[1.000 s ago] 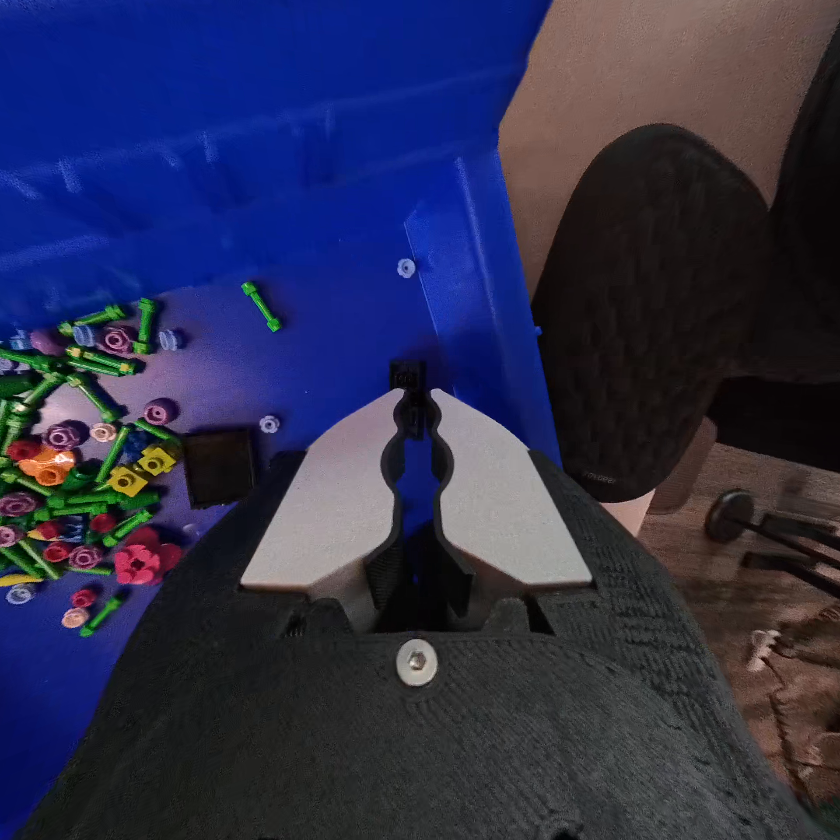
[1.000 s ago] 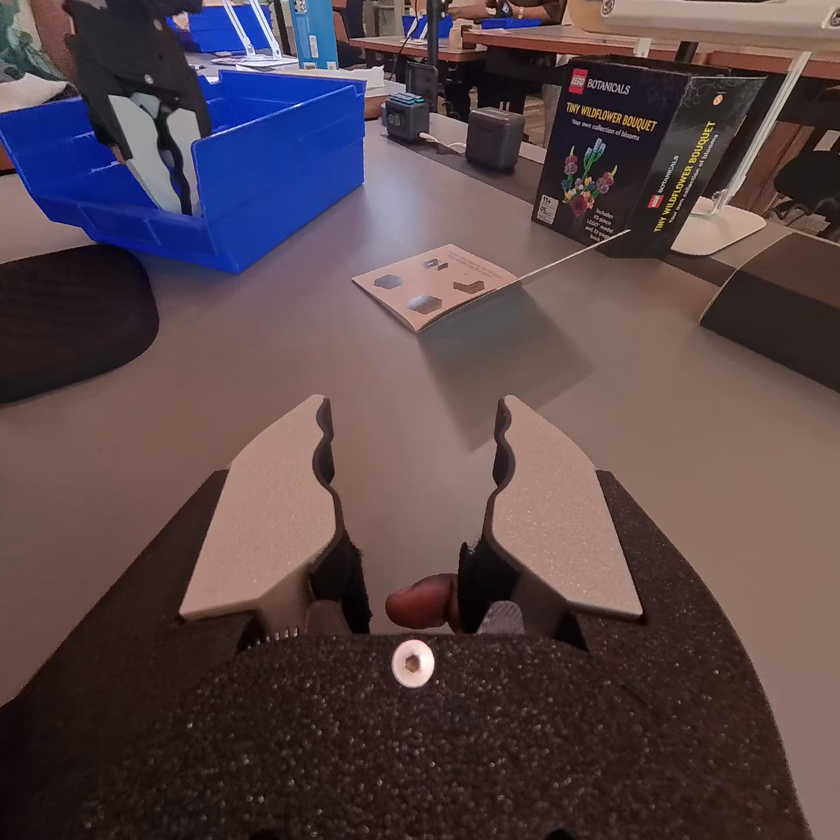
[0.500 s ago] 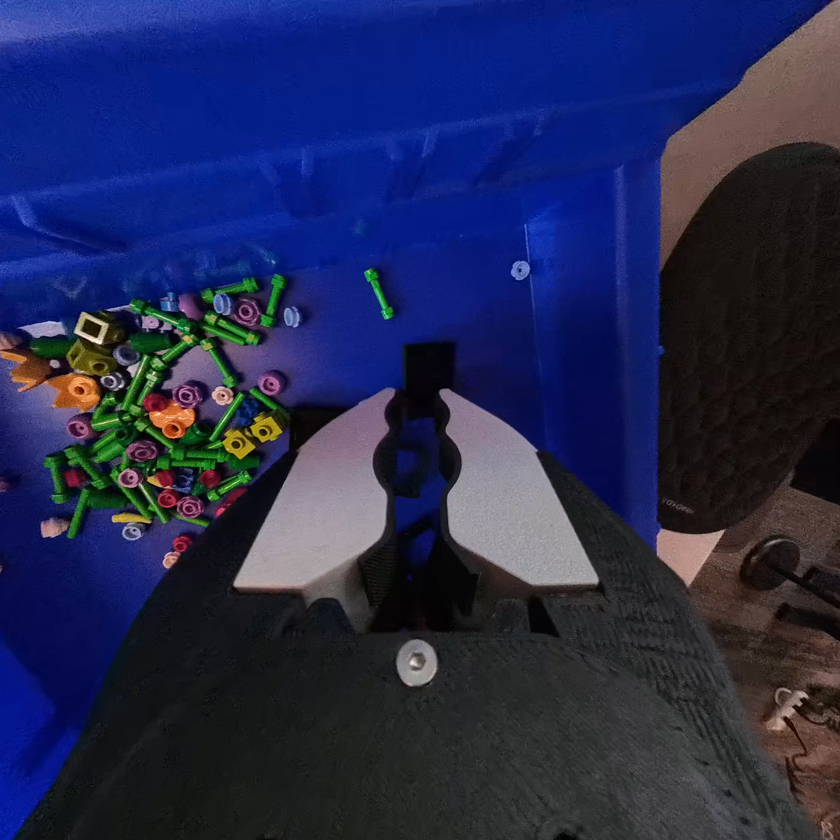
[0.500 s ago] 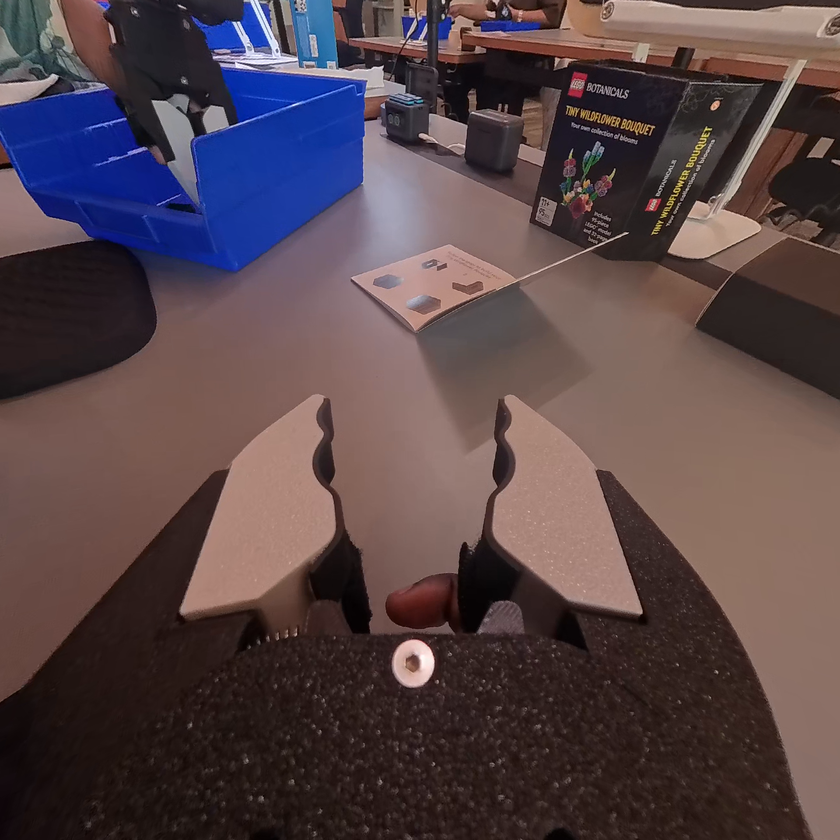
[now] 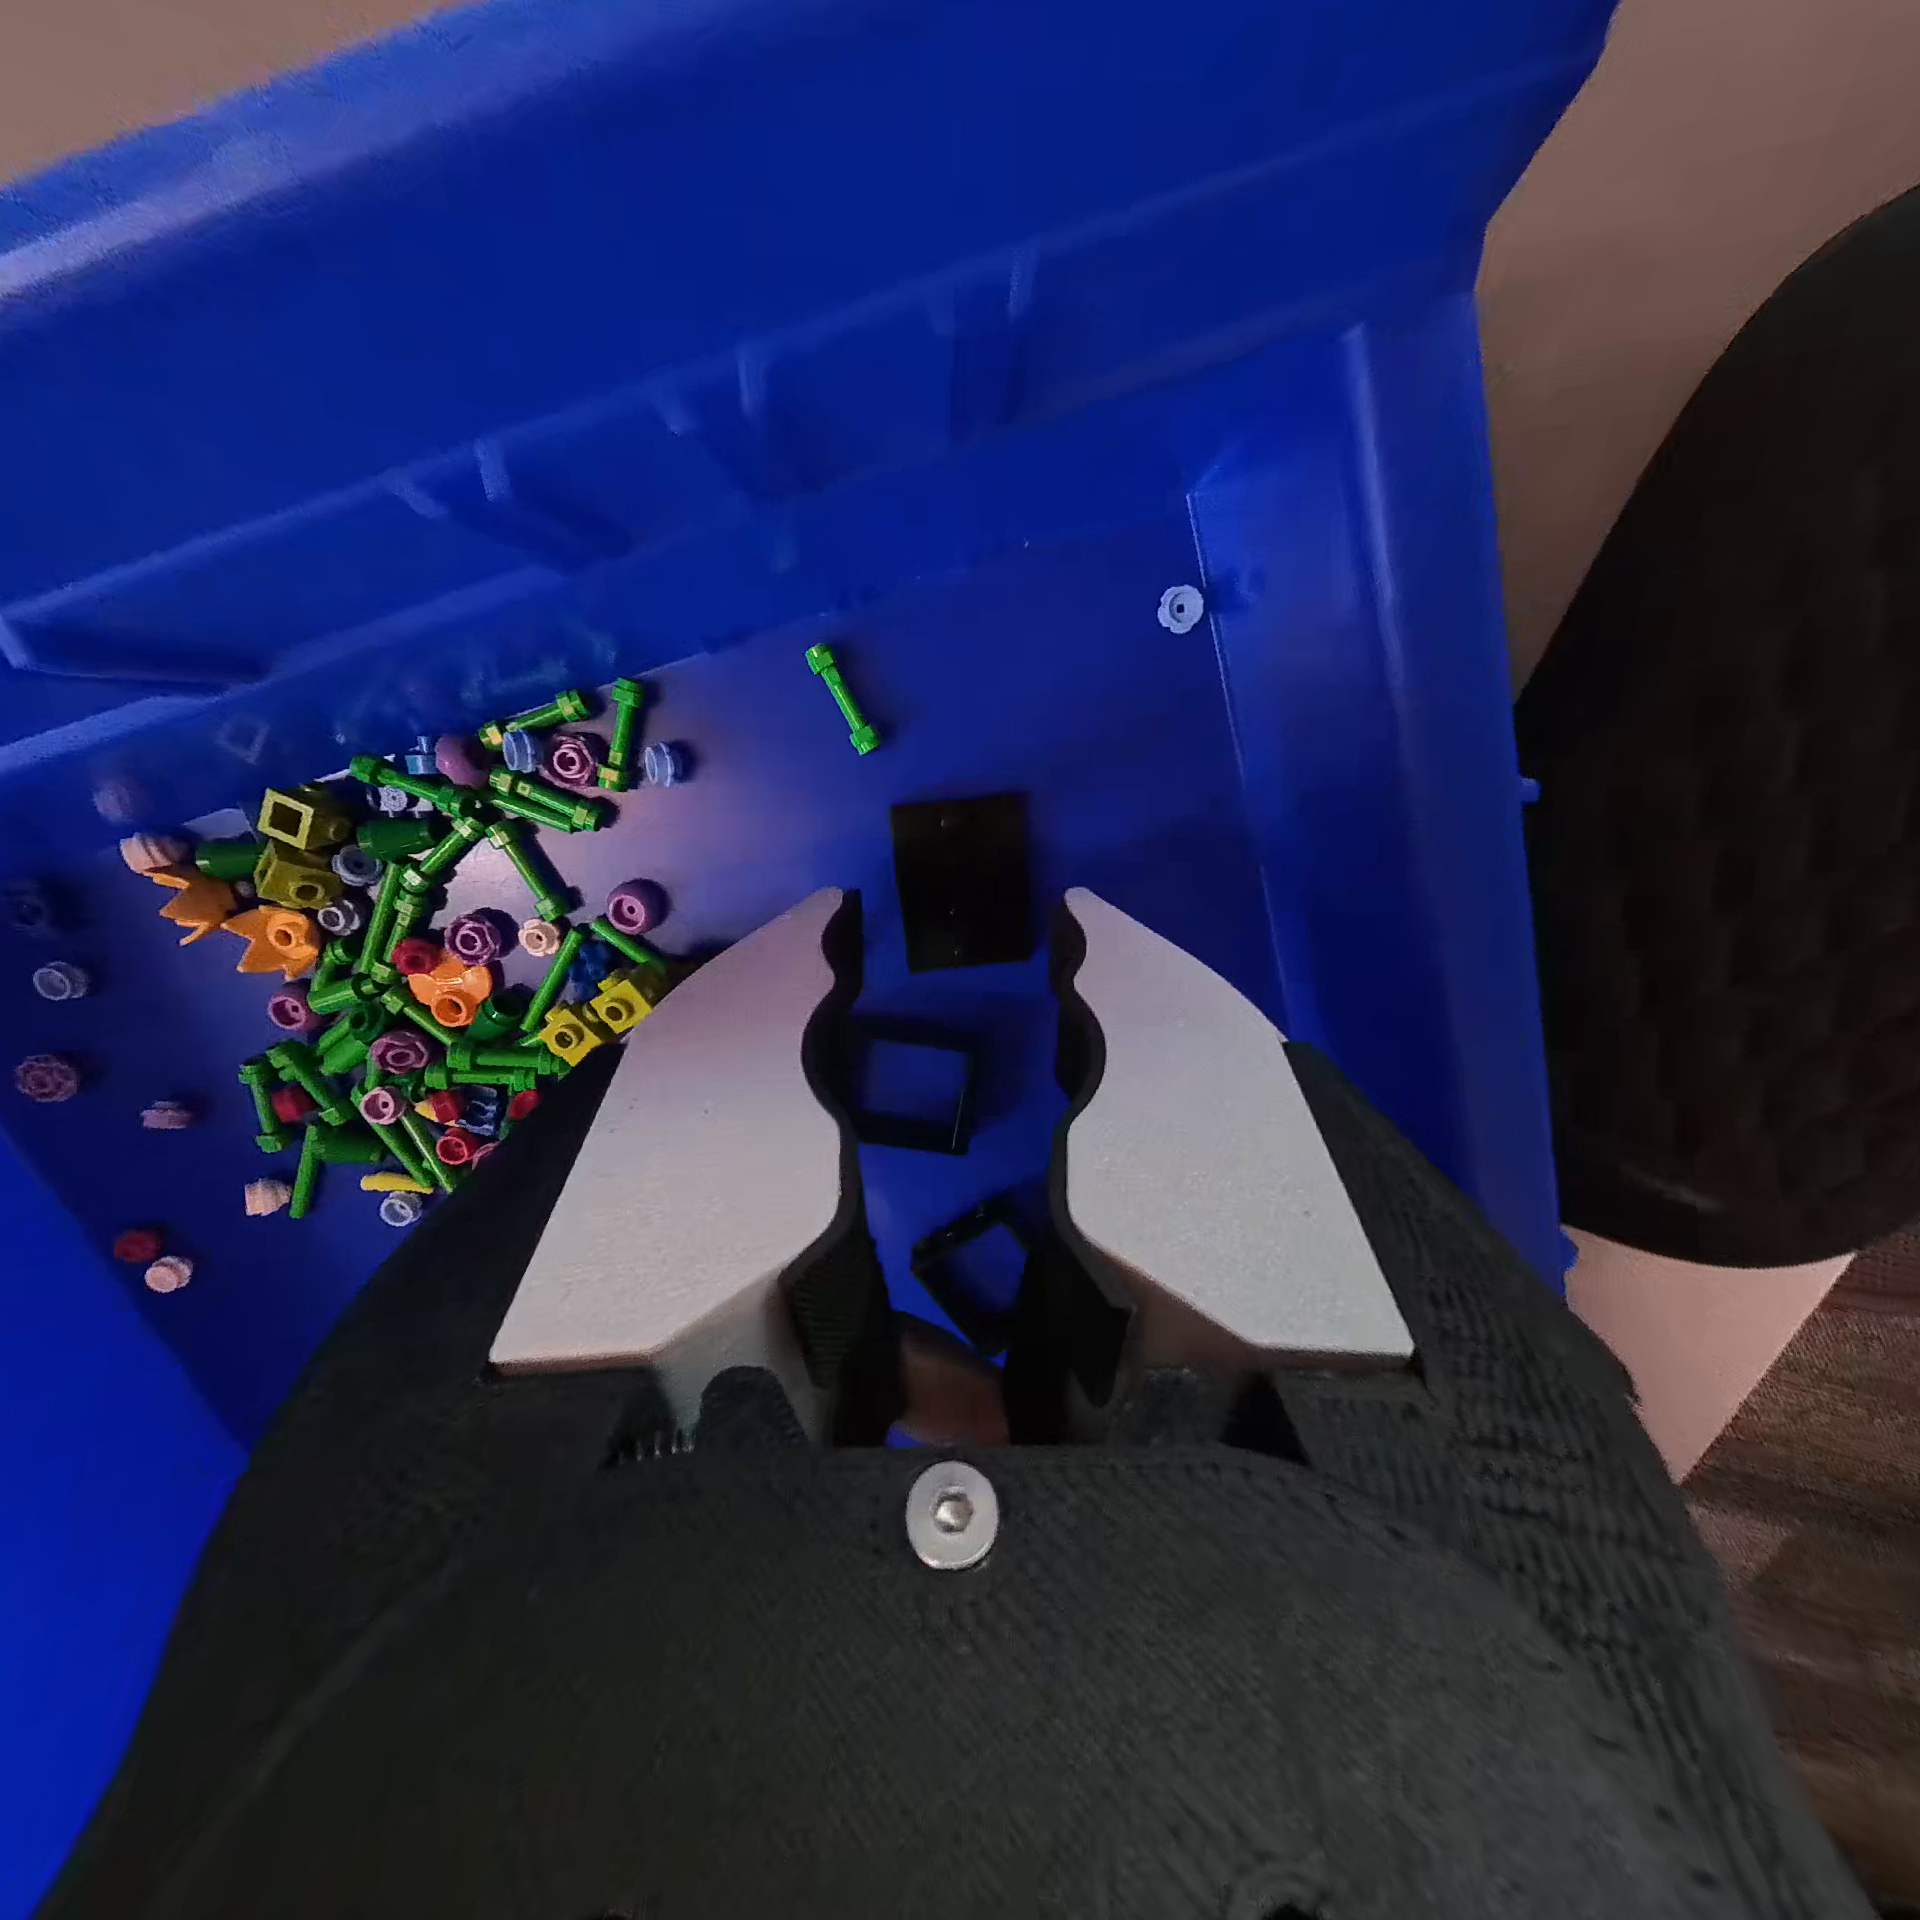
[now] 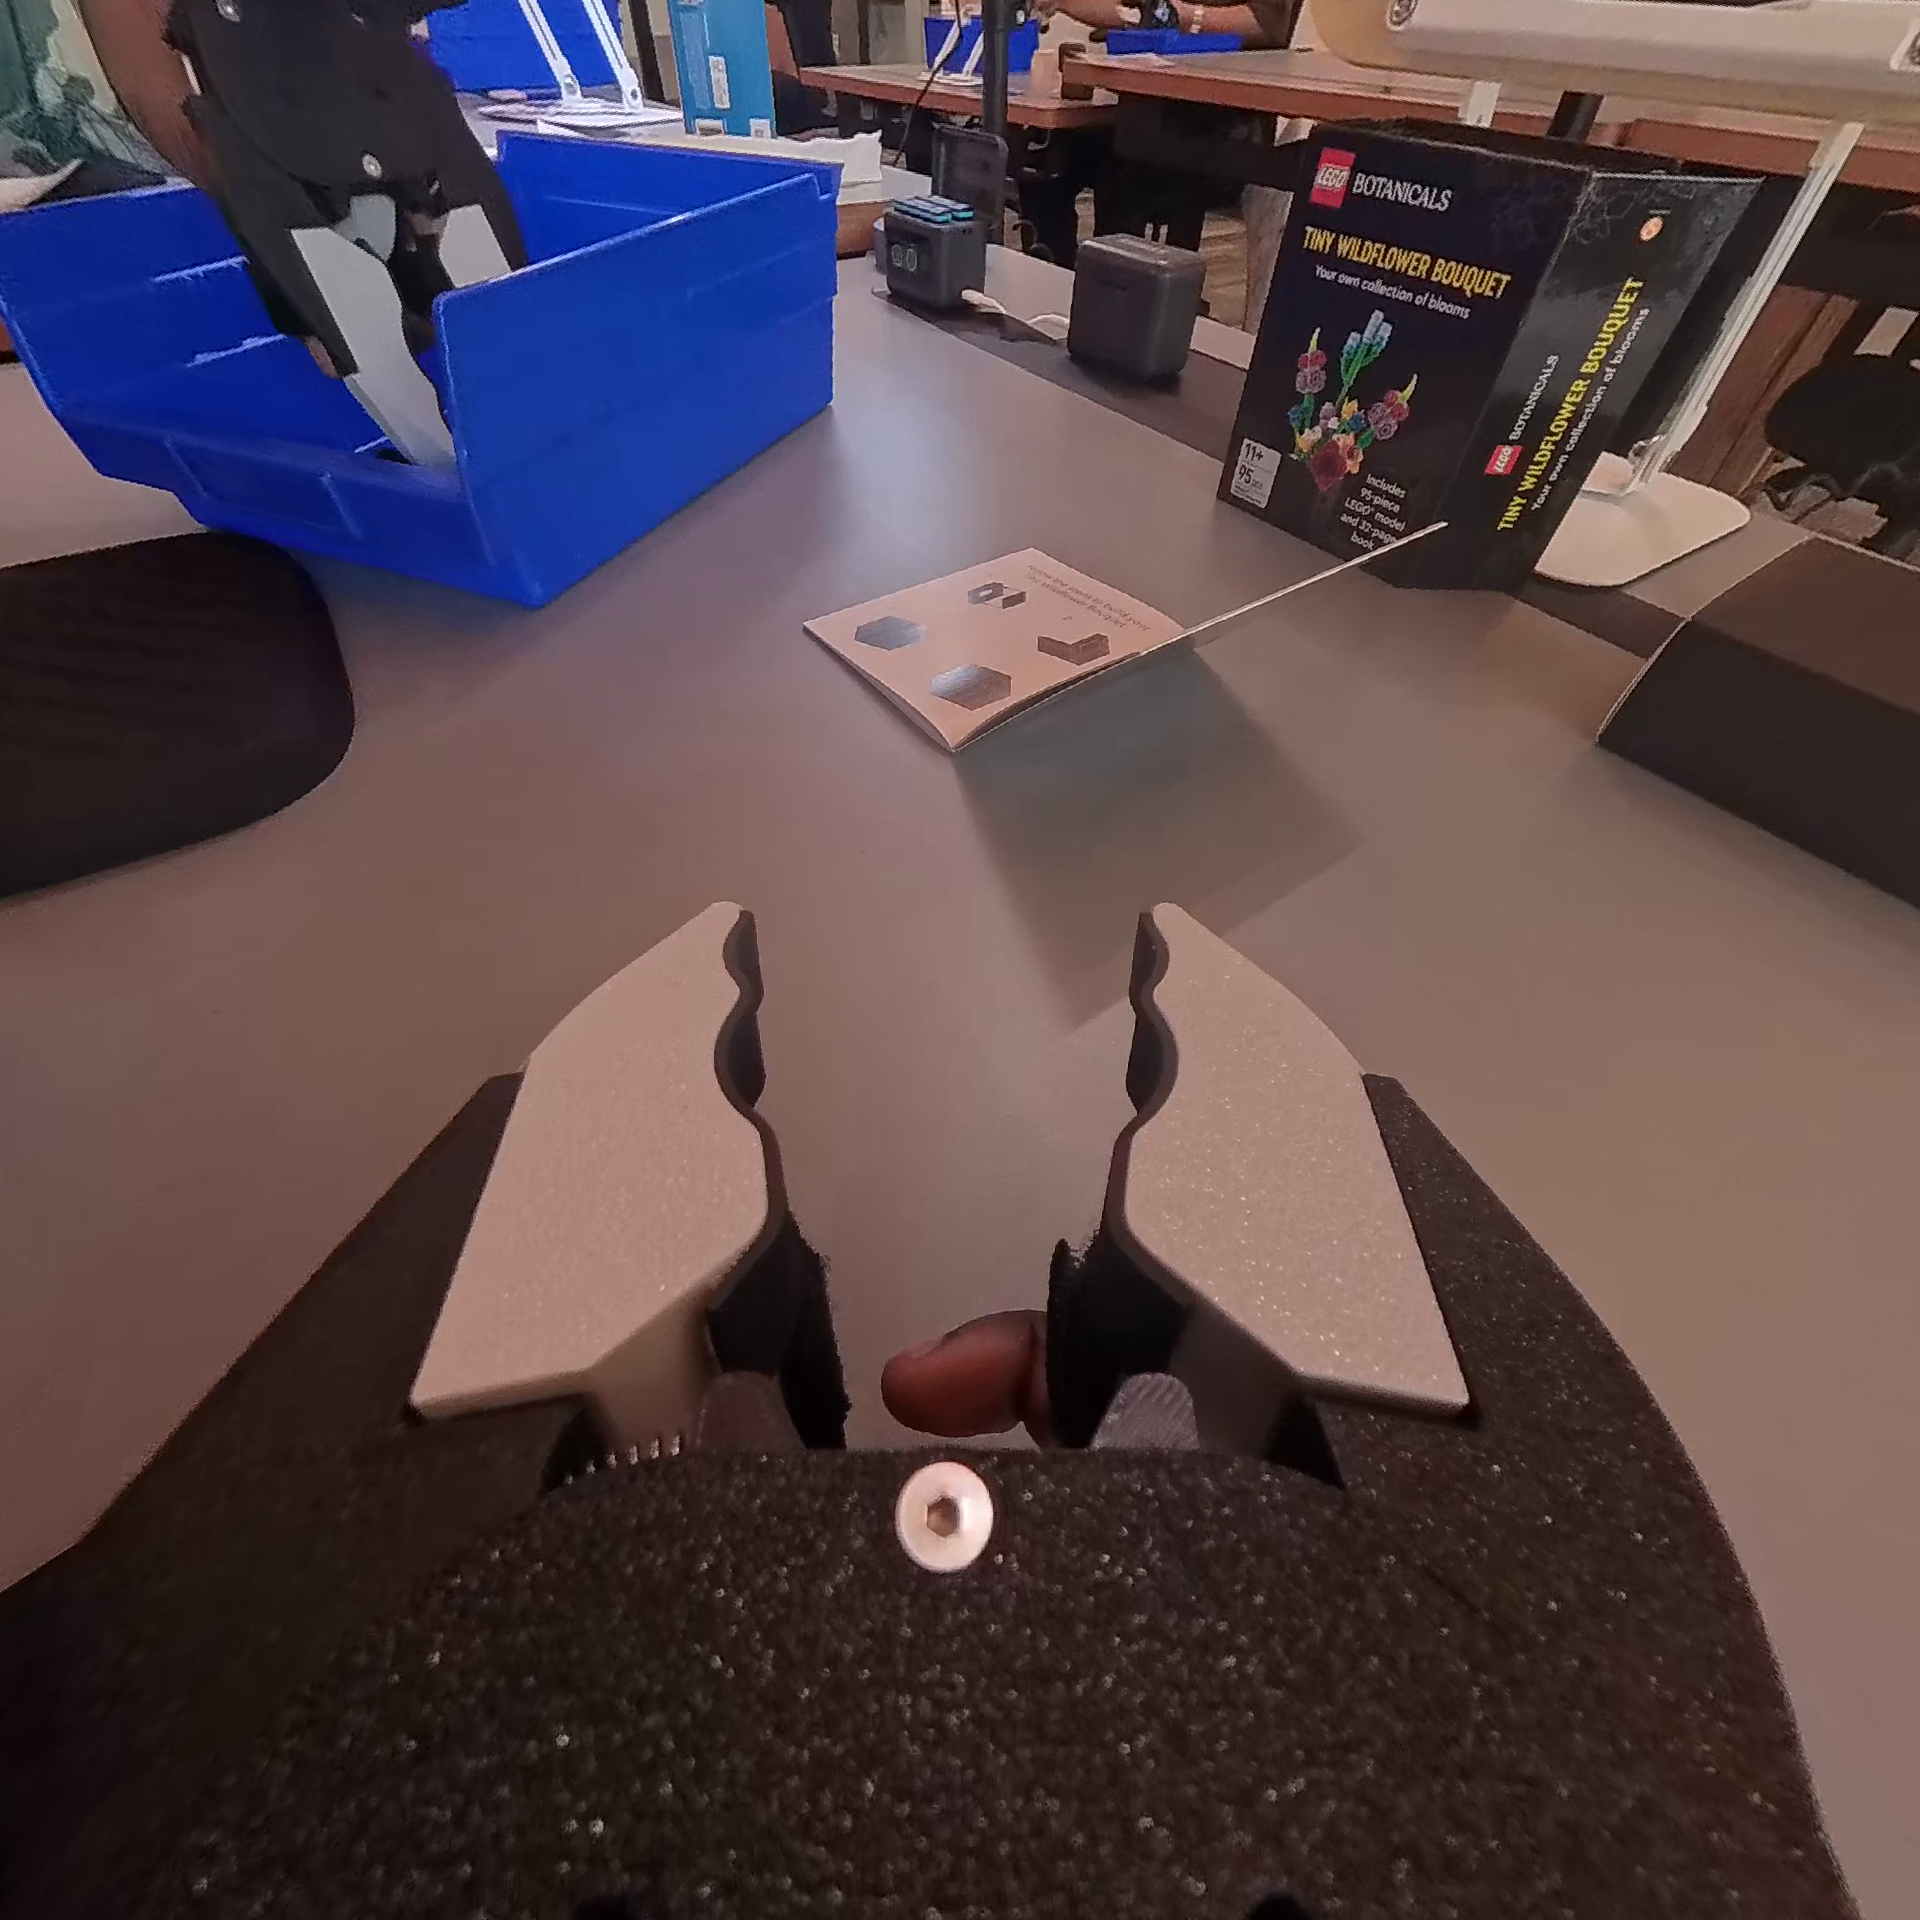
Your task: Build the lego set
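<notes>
My left gripper (image 5: 956,912) is open inside the blue bin (image 5: 727,416), near its right wall. A flat black plate (image 5: 961,883) lies on the bin floor just ahead of the fingertips. A black square frame piece (image 5: 909,1086) and a second black frame (image 5: 971,1273) lie on the floor between the fingers. A pile of small green, purple, orange, yellow and red Lego pieces (image 5: 416,966) lies to the left. My right gripper (image 6: 940,920) is open and empty above the grey table (image 6: 727,883). The left gripper also shows in the right wrist view (image 6: 384,343), reaching into the bin (image 6: 623,395).
An open instruction booklet (image 6: 997,644) lies mid-table, with the dark Lego set box (image 6: 1434,343) standing behind it. A black pad (image 6: 135,707) lies at the left and a dark box (image 6: 1787,727) at the right. A green rod (image 5: 844,698) lies apart from the pile. About 35 cm separates my left fingertips from my right.
My left gripper was shut on a small black piece and has opened; the black plate now lies on the bin floor. The left gripper shifted within the bin. The right gripper has not moved.
</notes>
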Demonstrator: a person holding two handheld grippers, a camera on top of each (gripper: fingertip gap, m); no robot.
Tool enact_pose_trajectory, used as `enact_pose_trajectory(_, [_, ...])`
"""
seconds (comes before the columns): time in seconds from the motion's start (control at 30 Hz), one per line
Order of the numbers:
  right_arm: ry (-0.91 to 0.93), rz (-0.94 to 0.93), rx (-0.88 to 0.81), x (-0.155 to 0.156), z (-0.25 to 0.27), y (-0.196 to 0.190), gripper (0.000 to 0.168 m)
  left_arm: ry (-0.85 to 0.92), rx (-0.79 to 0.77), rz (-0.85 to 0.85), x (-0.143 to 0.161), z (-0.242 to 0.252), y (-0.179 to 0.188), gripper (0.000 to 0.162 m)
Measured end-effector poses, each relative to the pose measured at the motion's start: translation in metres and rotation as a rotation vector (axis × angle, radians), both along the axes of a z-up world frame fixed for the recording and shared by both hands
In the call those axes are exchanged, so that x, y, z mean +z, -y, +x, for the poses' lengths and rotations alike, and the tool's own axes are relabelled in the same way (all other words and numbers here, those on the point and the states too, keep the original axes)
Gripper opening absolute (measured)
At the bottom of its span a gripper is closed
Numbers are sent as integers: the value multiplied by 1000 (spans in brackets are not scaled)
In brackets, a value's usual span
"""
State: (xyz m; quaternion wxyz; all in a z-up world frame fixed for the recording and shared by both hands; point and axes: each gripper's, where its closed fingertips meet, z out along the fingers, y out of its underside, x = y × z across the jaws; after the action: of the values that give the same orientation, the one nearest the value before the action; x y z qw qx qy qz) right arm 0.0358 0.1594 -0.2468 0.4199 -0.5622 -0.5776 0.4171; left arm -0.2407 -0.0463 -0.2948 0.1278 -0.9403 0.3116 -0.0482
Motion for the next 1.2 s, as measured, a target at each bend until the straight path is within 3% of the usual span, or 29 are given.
enact_pose_trajectory(0.63, [-8, 22, 8, 1, 0, 2, 69, -35, 95, -18, -10, 2, -2, 25])
enact_pose_trajectory(0.93, [2, 30, 21, -2, 0, 4, 69, -131, 125, 76, 41, -7, -11, 25])
enact_pose_trajectory(1.2, [9, 37, 32, -3, -1, 6, 69, -91, 39, 116, 71, 27, -17, 25])
